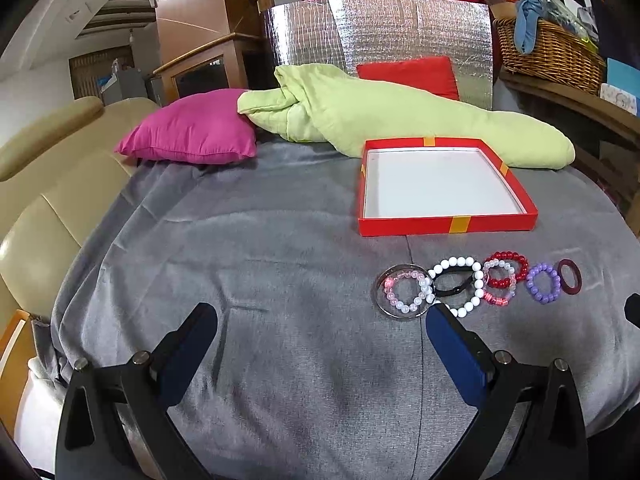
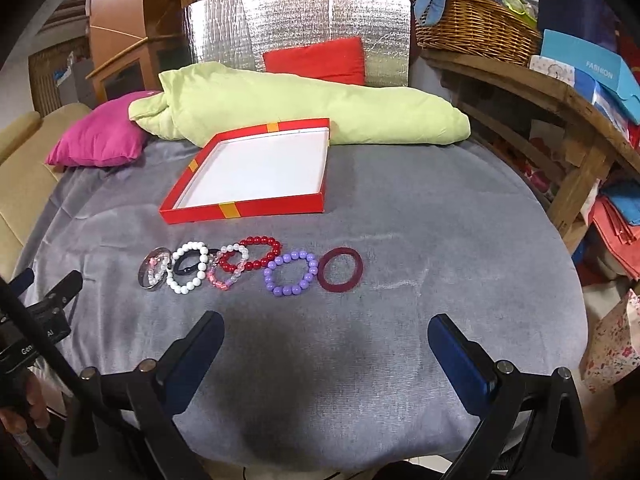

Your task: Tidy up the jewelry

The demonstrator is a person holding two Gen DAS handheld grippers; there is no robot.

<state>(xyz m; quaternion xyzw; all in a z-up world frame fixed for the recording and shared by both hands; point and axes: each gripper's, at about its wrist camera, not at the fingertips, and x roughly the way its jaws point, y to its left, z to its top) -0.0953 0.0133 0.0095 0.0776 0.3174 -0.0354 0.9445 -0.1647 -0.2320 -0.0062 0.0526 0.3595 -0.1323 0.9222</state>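
Observation:
A row of bracelets lies on the grey cloth: a clear bangle (image 1: pixel 398 292) (image 2: pixel 154 270) with a pale pink bead bracelet inside, a white bead bracelet (image 1: pixel 476 286) (image 2: pixel 191 246), a black band, a red bead bracelet (image 2: pixel 262 241), a purple bead bracelet (image 1: pixel 543 283) (image 2: pixel 290 274) and a dark red bangle (image 1: pixel 570 276) (image 2: pixel 340 269). An empty red box (image 1: pixel 448 226) (image 2: pixel 240 210) with a white floor stands behind them. My left gripper (image 1: pixel 322 320) is open, its right finger just in front of the white bracelet. My right gripper (image 2: pixel 326 328) is open, in front of the purple bracelet.
A green quilt (image 1: pixel 400 116) (image 2: pixel 300 108), a magenta pillow (image 1: pixel 192 132) (image 2: pixel 96 136) and a red cushion (image 2: pixel 316 60) lie at the back. A wooden shelf with a wicker basket (image 2: pixel 476 28) stands at the right. A beige sofa (image 1: pixel 48 168) is at the left.

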